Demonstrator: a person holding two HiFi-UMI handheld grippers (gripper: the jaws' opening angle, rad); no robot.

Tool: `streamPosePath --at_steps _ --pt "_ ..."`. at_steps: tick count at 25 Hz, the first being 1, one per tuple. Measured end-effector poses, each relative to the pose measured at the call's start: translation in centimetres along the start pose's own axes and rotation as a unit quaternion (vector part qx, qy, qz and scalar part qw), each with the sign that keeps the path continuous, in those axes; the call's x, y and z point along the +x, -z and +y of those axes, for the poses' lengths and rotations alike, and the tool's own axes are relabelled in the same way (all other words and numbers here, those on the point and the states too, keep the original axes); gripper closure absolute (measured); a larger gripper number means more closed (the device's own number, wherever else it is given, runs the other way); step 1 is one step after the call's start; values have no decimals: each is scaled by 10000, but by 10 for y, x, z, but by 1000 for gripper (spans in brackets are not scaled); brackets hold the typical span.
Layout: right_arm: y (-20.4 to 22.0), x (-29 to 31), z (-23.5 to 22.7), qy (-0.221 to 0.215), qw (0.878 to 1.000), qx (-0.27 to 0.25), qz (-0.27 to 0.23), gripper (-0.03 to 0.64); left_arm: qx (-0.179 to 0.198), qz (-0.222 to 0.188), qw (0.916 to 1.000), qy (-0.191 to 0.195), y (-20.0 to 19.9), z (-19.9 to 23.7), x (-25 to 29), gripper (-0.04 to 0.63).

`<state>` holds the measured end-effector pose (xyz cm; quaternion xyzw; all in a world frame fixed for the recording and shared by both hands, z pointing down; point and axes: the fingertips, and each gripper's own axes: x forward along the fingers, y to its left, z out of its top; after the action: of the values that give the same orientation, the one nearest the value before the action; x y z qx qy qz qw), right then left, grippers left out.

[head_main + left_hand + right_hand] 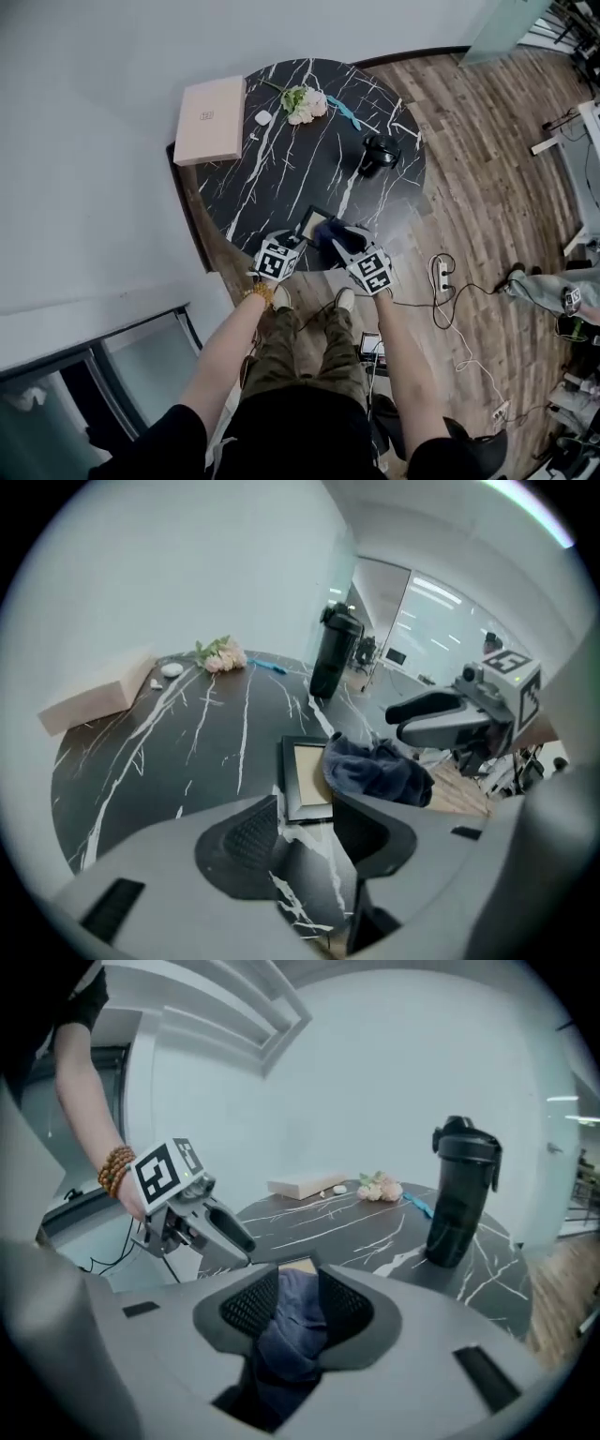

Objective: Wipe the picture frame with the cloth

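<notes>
The picture frame lies flat at the table's near edge, with the cloth heaped partly on it. The left tool is open and empty. The right tool has its jaws loose around the cloth (released, I think). Wiping seems finished.

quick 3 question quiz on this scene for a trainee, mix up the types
1. True or false: the blue cloth lies partly on the picture frame.
2. What stands upright on the table? A) black bottle B) lamp C) kettle
3. Fill in: the jaws of the left gripper are ___ and hold nothing.
Key: 1 true; 2 A; 3 open.
</notes>
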<state>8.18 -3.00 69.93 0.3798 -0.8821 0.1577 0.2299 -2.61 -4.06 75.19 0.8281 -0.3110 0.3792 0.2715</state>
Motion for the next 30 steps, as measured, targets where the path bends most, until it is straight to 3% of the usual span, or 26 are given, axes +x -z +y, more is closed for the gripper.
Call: streamPosePath --at_steps 3,7,12,16,21,30 --pt "-15 -25 0 211 9985 -94 -494 489 217 -1186 9926 -161 -29 -22 -37 433" --pt "-69 -67 2 632 9892 3 -1321 518 264 -2387 9686 -648 -72 -47 -90 481" --pt "-110 -85 9 817 9834 -195 -1606 530 329 -3044 9473 -945 -112 -67 -124 499" --pt "-143 -112 16 985 9746 -331 -1983 562 337 -3639 9256 -985 -139 -75 -166 522" --pt "-169 -126 28 1267 9668 -309 -2197 586 568 -3911 9136 -962 -155 -84 -199 584" --pt "-172 -114 35 1465 9683 -402 -1981 609 707 -3903 9149 -754 -155 -84 -209 589"
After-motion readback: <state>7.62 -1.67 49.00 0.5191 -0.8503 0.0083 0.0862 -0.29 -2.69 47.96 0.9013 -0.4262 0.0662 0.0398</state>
